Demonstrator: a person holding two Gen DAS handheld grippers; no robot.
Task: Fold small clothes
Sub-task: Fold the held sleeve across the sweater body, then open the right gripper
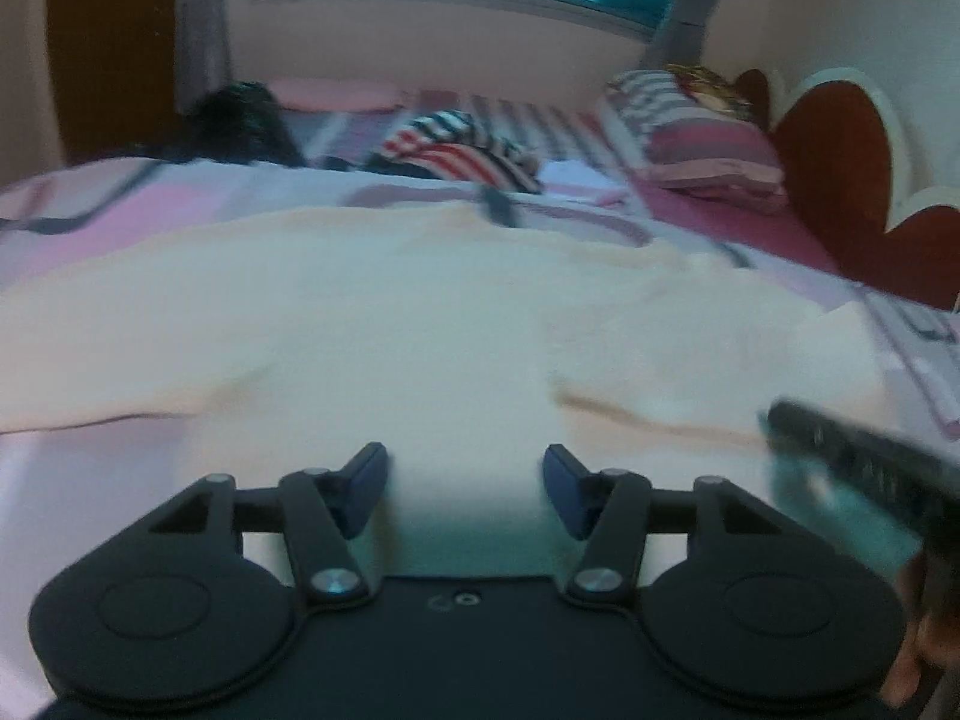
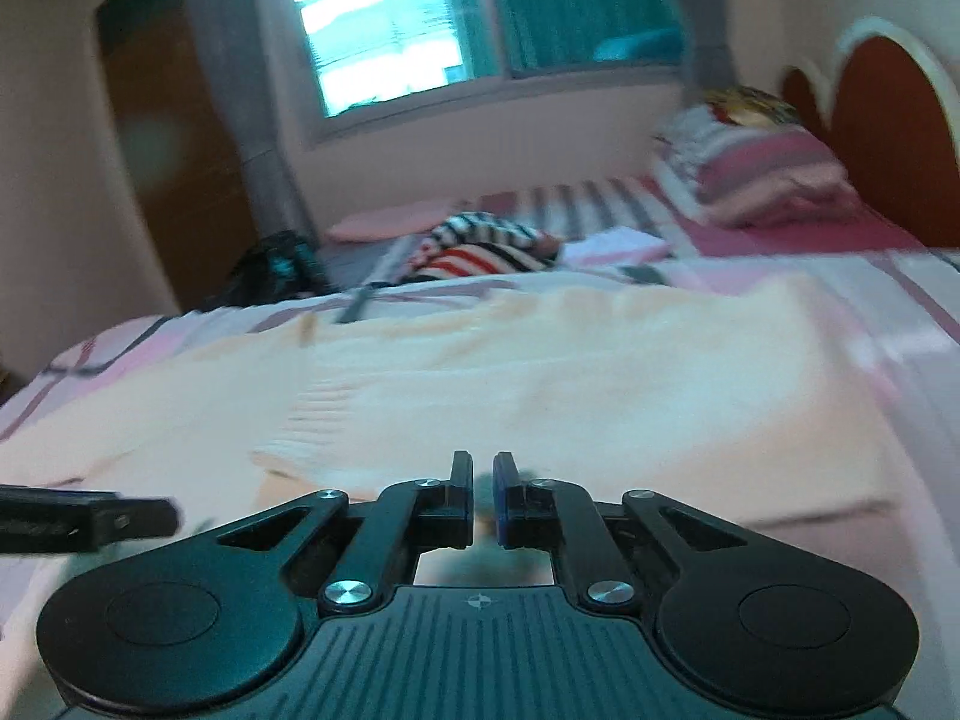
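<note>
A pale cream garment (image 1: 390, 324) lies spread flat on the bed, and it also shows in the right wrist view (image 2: 540, 372). My left gripper (image 1: 465, 483) is open, low over the garment's near edge, with nothing between its blue pads. My right gripper (image 2: 483, 492) has its jaws almost together over the garment's near edge; a thin gap shows and no cloth is visible in it. The right gripper appears blurred at the right edge of the left wrist view (image 1: 864, 468). The left gripper shows at the left edge of the right wrist view (image 2: 90, 519).
The bed has a pink checked sheet (image 1: 120, 204). A striped garment pile (image 1: 462, 147) and a dark bundle (image 1: 240, 120) lie further back. Striped pillows (image 1: 702, 138) rest by a red headboard (image 1: 840, 180). A window (image 2: 384, 24) is behind.
</note>
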